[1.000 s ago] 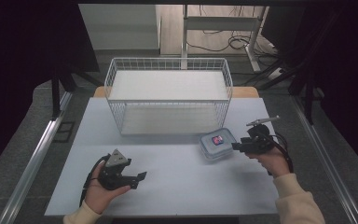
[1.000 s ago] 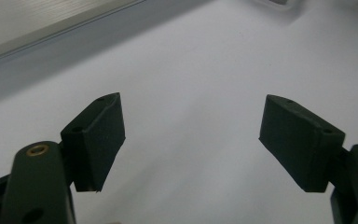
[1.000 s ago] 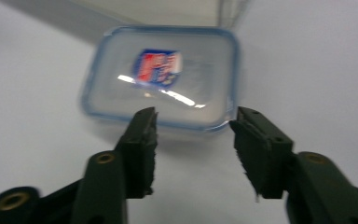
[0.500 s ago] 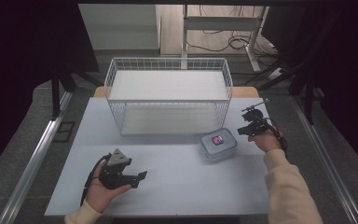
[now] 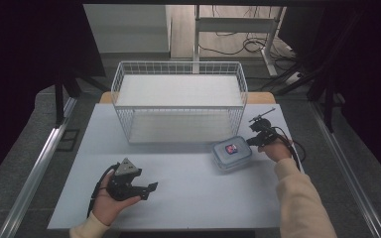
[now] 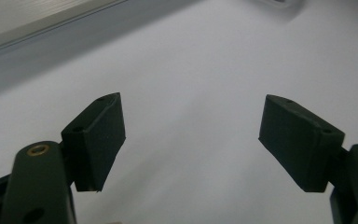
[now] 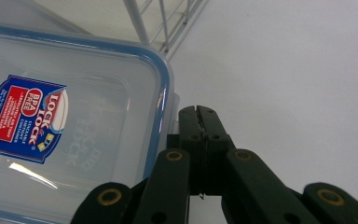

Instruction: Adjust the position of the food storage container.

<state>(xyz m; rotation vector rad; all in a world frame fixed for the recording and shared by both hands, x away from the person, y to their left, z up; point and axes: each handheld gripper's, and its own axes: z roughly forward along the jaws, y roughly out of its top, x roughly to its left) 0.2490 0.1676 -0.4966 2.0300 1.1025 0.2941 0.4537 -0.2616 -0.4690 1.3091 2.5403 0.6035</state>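
Right hand-held gripper, jaws fully together, sits just beside the container.

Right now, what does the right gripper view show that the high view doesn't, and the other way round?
Right gripper view alone: the words on the blue and red label of the clear lidded container, and the right claw with its jaws pressed together, empty, beside the container's flap. High view alone: the whole white wire basket, the left claw and both forearms. Shared: the container, the basket's wires, the white table.
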